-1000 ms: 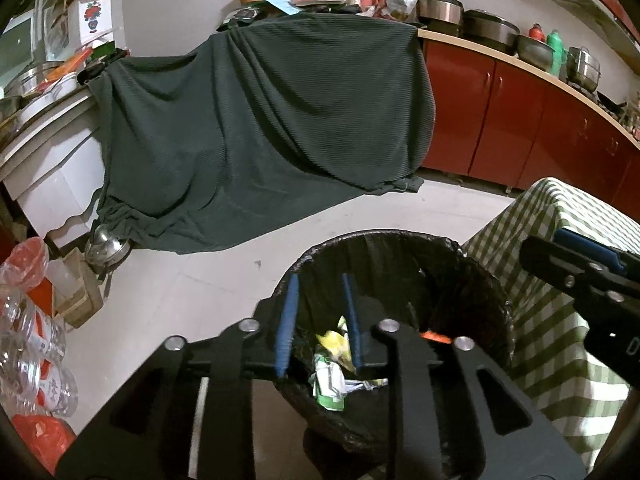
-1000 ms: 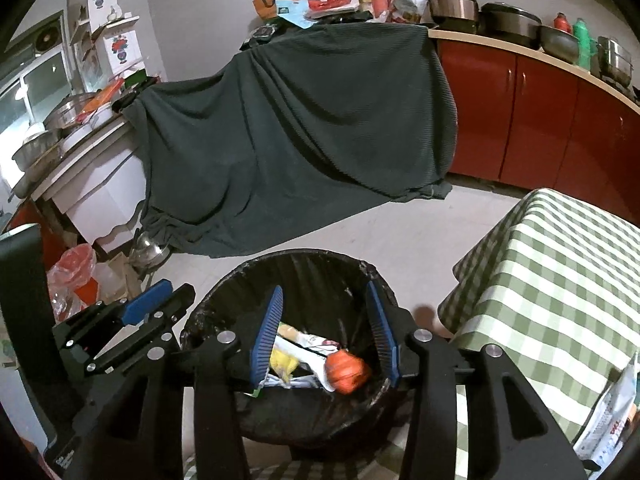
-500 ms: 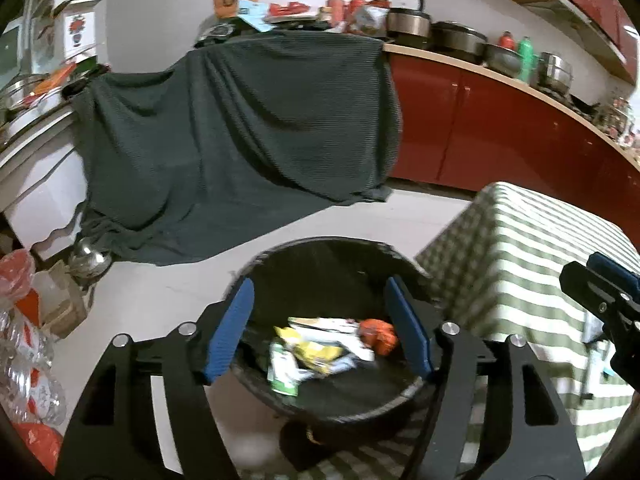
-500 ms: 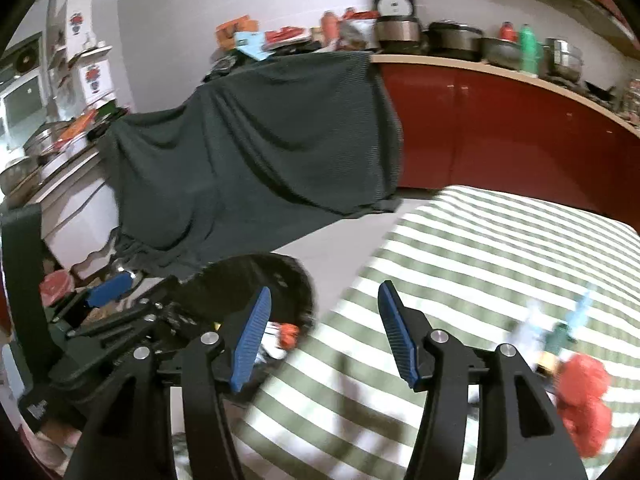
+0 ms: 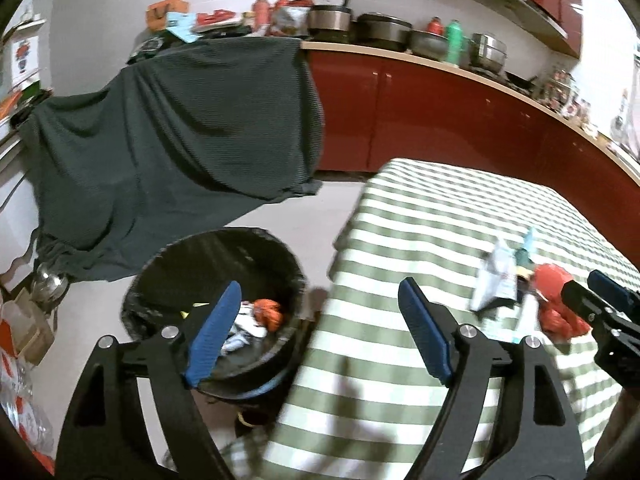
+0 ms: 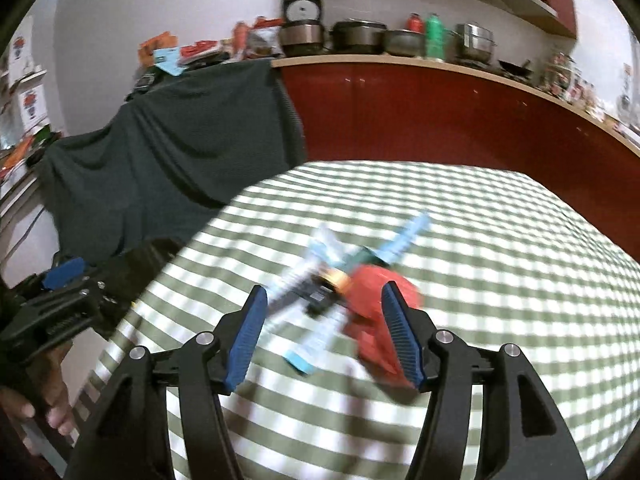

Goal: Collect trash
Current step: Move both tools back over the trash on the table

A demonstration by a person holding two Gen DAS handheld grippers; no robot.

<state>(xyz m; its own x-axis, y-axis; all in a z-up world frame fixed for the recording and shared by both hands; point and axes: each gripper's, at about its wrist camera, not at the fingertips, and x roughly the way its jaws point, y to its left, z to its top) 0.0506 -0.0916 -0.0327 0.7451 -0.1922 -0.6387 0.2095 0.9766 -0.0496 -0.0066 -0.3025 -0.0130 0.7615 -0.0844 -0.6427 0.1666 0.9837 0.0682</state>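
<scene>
Green-checked cloth covered the bench (image 6: 500, 240), where the trash pile (image 6: 340, 280) lay at twelve o'clock from the right tool (image 6: 320, 332), the nearer one. Both tools were empty, jaws opening; the left tool (image 5: 320, 332) hung beside the bin (image 5: 160, 264).

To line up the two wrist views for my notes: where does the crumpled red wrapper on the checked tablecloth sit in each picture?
Left wrist view: the crumpled red wrapper lies at the far right, on the green-and-white checked tablecloth.
Right wrist view: the wrapper sits just below centre, blurred, against the inner side of the right-hand finger of the right gripper.
Shared landmark: the green bottle on the counter.
</scene>
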